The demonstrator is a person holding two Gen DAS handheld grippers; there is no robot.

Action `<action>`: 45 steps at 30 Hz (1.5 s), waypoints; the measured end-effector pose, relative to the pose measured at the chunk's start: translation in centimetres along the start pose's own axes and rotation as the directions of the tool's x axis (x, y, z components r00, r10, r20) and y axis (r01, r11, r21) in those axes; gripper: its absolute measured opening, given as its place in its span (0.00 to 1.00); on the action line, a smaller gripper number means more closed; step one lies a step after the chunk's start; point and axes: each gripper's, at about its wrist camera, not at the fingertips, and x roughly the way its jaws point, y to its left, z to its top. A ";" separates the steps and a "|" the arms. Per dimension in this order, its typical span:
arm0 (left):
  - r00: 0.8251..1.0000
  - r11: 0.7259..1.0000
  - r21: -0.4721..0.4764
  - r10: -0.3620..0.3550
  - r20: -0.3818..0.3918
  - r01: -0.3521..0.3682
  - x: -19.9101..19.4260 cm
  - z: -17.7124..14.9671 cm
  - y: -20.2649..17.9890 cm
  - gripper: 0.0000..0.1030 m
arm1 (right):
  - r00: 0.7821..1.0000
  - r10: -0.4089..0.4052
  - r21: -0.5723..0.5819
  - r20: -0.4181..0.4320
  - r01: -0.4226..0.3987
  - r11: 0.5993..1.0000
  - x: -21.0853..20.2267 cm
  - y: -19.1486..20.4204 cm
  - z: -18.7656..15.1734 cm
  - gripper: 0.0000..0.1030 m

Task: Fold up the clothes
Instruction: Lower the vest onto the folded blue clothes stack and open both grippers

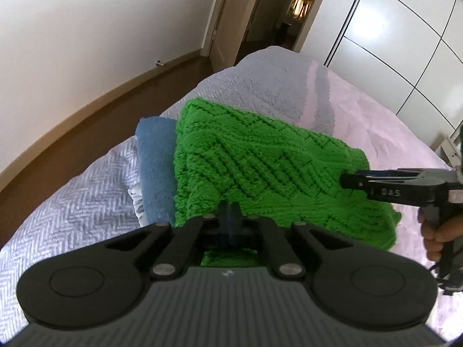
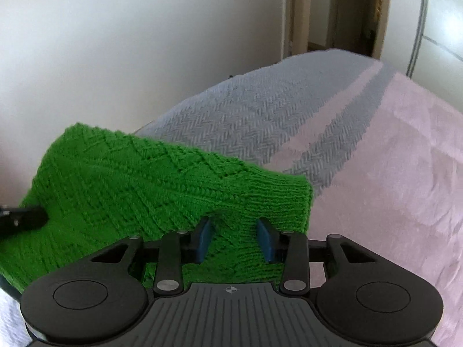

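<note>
The green knit sweater [image 1: 260,159] was pinched by the closed left gripper [image 1: 230,211] at 6 o'clock; the right gripper [image 2: 235,240] was spread wide around its hem.

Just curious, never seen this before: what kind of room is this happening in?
Most likely a bedroom at home. A bed with a herringbone cover fills the view, folded clothes lie on it, and tall white wardrobe doors line one wall.

White walls [image 1: 86,29], brown floor [image 1: 86,133], open doorway [image 1: 277,14], glossy wardrobe doors [image 1: 405,43] beside the bed [image 2: 390,159]
</note>
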 end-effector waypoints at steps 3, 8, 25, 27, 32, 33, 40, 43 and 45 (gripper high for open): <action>1.000 1.000 -0.029 -0.010 0.011 0.010 -1.4 0.7 -0.1 0.02 | 1.000 -0.007 -0.003 0.018 0.007 1.000 -1.2 0.1 -0.2 0.39; 0.998 1.000 0.027 0.003 0.065 -0.005 -5.0 0.1 -1.9 0.01 | 0.998 -0.016 0.018 0.064 0.015 1.000 -6.2 -0.1 -2.1 0.39; 0.991 0.991 0.035 0.131 -0.032 -0.130 -5.8 -2.2 -4.6 0.02 | 0.993 0.002 0.117 -0.122 0.013 0.993 -7.0 0.6 -5.5 0.39; 0.987 0.989 0.019 0.149 -0.058 -0.148 -6.8 -2.0 -5.4 0.02 | 0.991 0.016 0.140 -0.135 0.003 0.990 -8.0 0.6 -5.5 0.39; 0.974 0.981 -0.020 0.190 -0.125 -0.194 -9.4 -1.4 -7.4 0.15 | 0.987 0.057 0.194 -0.149 -0.027 0.981 -10.8 1.0 -5.5 0.65; 0.970 0.979 -0.027 0.198 -0.138 -0.204 -9.9 -1.2 -7.8 0.15 | 0.987 0.066 0.205 -0.149 -0.035 0.978 -11.4 1.2 -5.5 0.65; 0.959 0.969 -0.020 0.242 -0.146 -0.247 -13.9 -1.1 -10.7 0.26 | 0.981 0.108 0.226 -0.160 -0.070 0.972 -16.0 2.2 -4.9 0.67; 0.956 0.965 -0.010 0.259 -0.139 -0.263 -15.7 -1.2 -11.9 0.26 | 0.984 0.104 0.224 -0.144 -0.070 0.972 -17.9 2.4 -4.8 0.79; 0.954 0.962 -0.004 0.270 -0.134 -0.273 -16.8 -1.2 -12.7 0.28 | 0.986 0.106 0.220 -0.131 -0.075 0.973 -19.3 2.5 -4.8 0.79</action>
